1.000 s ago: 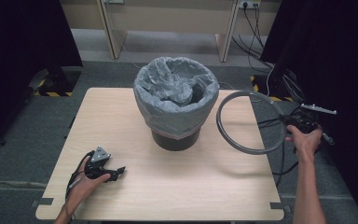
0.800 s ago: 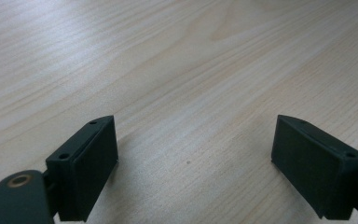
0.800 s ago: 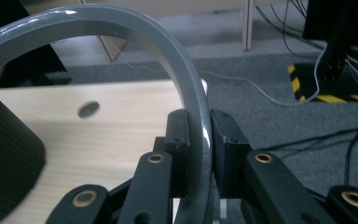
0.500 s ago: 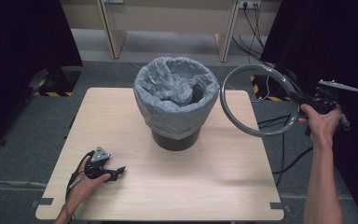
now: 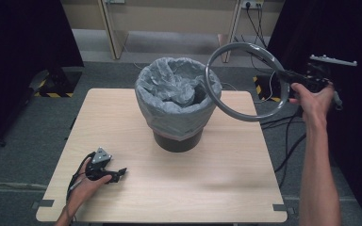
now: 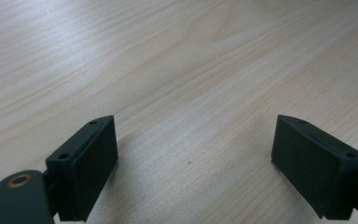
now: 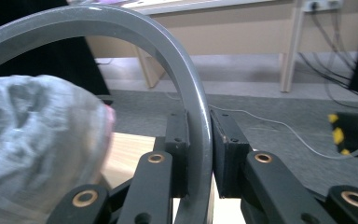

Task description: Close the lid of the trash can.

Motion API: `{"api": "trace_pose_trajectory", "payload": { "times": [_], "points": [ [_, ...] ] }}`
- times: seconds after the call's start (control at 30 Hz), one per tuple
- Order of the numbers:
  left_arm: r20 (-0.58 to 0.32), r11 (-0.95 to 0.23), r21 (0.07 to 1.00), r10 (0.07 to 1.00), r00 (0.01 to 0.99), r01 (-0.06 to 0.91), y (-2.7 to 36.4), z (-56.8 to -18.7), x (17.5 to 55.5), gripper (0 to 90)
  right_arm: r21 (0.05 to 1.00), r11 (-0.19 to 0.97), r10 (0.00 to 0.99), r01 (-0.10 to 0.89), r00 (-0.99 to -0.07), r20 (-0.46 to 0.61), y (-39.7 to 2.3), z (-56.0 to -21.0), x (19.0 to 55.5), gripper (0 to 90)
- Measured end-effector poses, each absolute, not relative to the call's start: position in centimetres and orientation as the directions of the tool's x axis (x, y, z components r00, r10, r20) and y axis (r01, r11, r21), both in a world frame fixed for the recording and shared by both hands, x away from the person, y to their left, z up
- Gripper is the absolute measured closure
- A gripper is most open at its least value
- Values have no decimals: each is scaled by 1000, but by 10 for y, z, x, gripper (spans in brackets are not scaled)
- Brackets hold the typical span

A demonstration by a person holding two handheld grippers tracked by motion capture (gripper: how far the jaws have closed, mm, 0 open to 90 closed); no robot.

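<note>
A large grey ring (image 5: 245,80) hangs tilted in the air to the right of a black bin (image 5: 176,141) lined with a grey bag (image 5: 169,94). My right gripper (image 5: 290,75) is shut on the ring's right side, and the ring's left arc overlaps the bin's right rim. In the right gripper view both pads clamp the grey ring (image 7: 186,93), with the grey bag (image 7: 32,135) at the left. My left gripper (image 5: 118,173) rests on the wooden table (image 5: 217,188) near its front left, jaws open. The left gripper view has nothing between its black pads (image 6: 88,163) but the wooden table (image 6: 191,93).
The bin stands mid-table toward the back. Cables (image 5: 287,141) trail over the floor to the right of the table, and yellow-black tape marks (image 5: 56,94) lie on the floor at both sides. Table legs (image 5: 111,28) stand behind.
My right gripper has lifted the ring from low beside the table's right edge up to bin-top height and tilted it toward the bin. The left gripper has stayed put.
</note>
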State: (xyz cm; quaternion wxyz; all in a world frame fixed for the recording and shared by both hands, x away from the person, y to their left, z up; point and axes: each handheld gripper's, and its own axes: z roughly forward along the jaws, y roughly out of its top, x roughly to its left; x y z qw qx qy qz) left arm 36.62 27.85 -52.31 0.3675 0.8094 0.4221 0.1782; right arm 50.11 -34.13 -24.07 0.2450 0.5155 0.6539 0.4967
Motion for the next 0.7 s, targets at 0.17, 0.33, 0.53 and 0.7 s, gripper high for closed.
{"api": "trace_pose_trajectory", "payload": {
  "times": [0.17,0.33,0.53,0.7],
  "points": [
    [-23,-373,746,814,580,552,279,-523,366,132,903,-7,893,430,-403,199,-303,-231,514,782],
    [-22,-373,746,814,580,552,279,-523,366,132,899,35,876,437,-446,183,-263,-225,525,782],
    [-21,-374,745,814,580,552,279,-523,366,132,886,91,859,454,-486,161,-217,-225,538,782],
    [-20,-375,745,814,580,552,279,-523,366,132,869,125,853,478,-499,152,-188,-228,549,781]
  ]
}}
